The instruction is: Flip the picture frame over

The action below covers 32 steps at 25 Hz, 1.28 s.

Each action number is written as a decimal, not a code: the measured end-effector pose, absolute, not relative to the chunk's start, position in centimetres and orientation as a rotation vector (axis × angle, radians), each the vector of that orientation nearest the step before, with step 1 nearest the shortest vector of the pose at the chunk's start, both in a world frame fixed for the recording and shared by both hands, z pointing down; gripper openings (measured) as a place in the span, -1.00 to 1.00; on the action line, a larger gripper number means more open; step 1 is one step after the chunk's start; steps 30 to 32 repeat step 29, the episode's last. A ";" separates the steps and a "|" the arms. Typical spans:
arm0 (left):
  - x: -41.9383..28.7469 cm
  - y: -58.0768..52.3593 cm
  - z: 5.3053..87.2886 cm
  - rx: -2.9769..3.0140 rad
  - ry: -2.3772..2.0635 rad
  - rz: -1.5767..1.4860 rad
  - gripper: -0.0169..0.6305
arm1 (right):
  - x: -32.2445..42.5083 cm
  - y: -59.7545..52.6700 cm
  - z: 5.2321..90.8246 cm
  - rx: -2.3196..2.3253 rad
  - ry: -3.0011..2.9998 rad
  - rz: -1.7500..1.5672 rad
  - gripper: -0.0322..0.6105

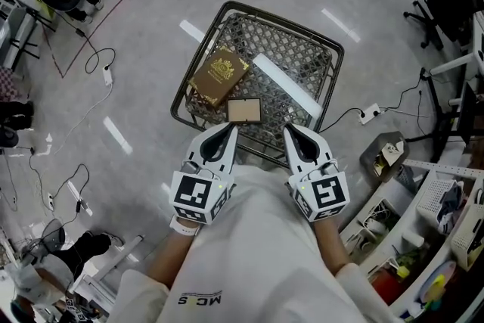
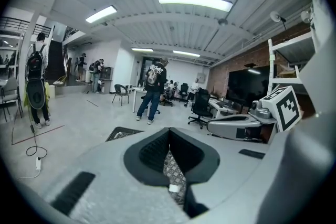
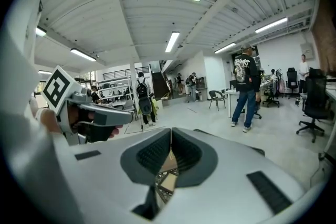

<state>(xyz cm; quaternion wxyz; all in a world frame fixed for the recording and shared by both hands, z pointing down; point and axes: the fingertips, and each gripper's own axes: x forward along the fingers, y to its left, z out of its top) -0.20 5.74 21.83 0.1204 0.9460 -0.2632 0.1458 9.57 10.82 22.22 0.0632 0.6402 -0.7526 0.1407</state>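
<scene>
the picture frame (image 1: 244, 110) lies flat on the wire-mesh bench (image 1: 328, 57), close to its near edge and about midway along it. a plain tan face with a darker border is up. just beyond it, toward the far left corner, a brown book (image 1: 218, 76) lies at a slant, near the frame's far left corner, though whether they touch is not clear.

both tongs are held low at the near edge, pointing away from the person toward the bench. the left tongs (image 1: 228, 131) are pressed together and hold nothing. their own view shows only mesh past the closed tips. the right tongs (image 1: 292, 131) are likewise closed and empty, with a sliver of mesh and something tan showing under the tips.

the frame sits between the two tips but not evenly. it lies just ahead and slightly to the right of the left tongs, while the right tongs stand further off on its right side. its long axis runs roughly along the near edge, across the line of both tongs. so the left tongs look the better placed to open and take the near long edge, with the right tongs free to steady the short right side.
</scene>
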 end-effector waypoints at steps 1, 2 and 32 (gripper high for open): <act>-0.1 5.8 21.9 2.764 -0.765 0.430 -0.87 | 9.3 10.8 22.2 1.928 -2.278 0.420 -0.83; 0.0 5.8 22.0 2.765 -0.762 0.432 -0.87 | 9.1 10.9 22.2 1.924 -2.281 0.416 -0.83; -0.8 6.4 22.1 2.739 -0.717 0.433 -0.87 | 8.6 10.0 20.9 1.998 -2.299 0.436 -0.83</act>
